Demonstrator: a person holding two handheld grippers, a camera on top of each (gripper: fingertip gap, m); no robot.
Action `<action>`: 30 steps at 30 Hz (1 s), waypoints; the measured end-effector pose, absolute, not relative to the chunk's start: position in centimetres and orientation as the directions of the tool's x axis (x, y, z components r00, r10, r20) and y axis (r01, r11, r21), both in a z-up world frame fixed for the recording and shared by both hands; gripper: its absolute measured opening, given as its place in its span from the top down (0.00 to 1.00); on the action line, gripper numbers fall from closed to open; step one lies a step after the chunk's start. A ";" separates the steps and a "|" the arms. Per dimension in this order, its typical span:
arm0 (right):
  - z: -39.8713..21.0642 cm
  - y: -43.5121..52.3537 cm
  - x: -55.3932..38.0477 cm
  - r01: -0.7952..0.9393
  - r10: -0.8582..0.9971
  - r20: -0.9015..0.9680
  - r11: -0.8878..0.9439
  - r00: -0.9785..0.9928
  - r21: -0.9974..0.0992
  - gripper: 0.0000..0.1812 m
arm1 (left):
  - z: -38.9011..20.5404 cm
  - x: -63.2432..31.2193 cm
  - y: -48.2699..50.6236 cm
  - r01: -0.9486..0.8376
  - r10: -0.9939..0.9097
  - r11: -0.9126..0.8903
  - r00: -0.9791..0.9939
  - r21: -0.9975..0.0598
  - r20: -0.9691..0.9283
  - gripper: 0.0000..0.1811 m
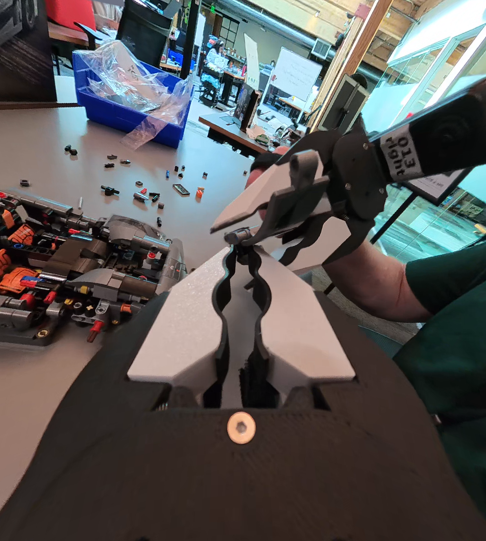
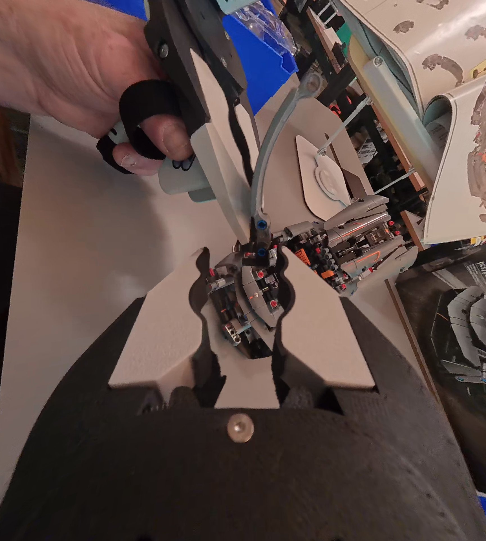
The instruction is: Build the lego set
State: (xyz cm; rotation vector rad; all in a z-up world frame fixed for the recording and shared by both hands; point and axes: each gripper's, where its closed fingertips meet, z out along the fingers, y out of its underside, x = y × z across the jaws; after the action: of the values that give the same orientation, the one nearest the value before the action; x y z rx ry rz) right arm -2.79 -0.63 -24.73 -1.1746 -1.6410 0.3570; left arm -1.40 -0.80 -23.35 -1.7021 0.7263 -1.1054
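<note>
The left claw (image 1: 239, 254) is clenched on a small black-and-grey connector piece with blue pins (image 2: 258, 243), held in the air just right of the grey-and-orange brick car (image 1: 69, 263) on the pale surface (image 1: 45, 140). The right claw (image 2: 240, 251) is released, its tips straddling that piece, whose thin grey curved tube (image 2: 277, 140) arcs away toward the far side.

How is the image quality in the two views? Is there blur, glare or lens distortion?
Left wrist view: strong wide-angle bending of the table edge and room lines; bright glare from the windows at right; the right gripper and its handle are motion-blurred; the car model is fairly sharp. Right wrist view: dimmer, warmer light; the booklet at top right is curved and overexposed; the hand is soft.
</note>
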 end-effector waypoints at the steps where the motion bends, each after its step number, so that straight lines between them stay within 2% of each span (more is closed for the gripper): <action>1: -24.8 -0.7 -2.8 0.517 0.818 0.575 0.486 0.016 -0.705 0.80 | -23.2 -1.3 -0.9 0.029 -0.842 -0.386 0.397 -0.922 0.365 0.97; 11: -24.5 -0.5 -2.6 0.502 0.805 0.592 0.499 0.033 -0.706 0.82 | -23.0 -1.0 -0.9 0.056 -0.829 -0.412 0.390 -0.909 0.400 0.97; 21: -24.4 -0.3 -2.9 0.459 0.853 0.518 0.436 0.063 -0.774 0.82 | -23.0 -1.2 -0.5 0.051 -0.824 -0.388 0.428 -0.920 0.371 0.97; 30: -24.8 -0.3 -2.8 0.497 0.848 0.528 0.436 0.054 -0.751 0.83 | -23.2 -1.2 -0.5 0.030 -0.824 -0.371 0.449 -0.928 0.344 0.97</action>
State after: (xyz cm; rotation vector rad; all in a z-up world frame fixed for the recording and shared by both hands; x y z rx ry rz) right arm -2.80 -0.25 -24.77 -1.2070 -1.5977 0.4023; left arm -1.16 -0.55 -23.22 -1.7065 0.6909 -1.0755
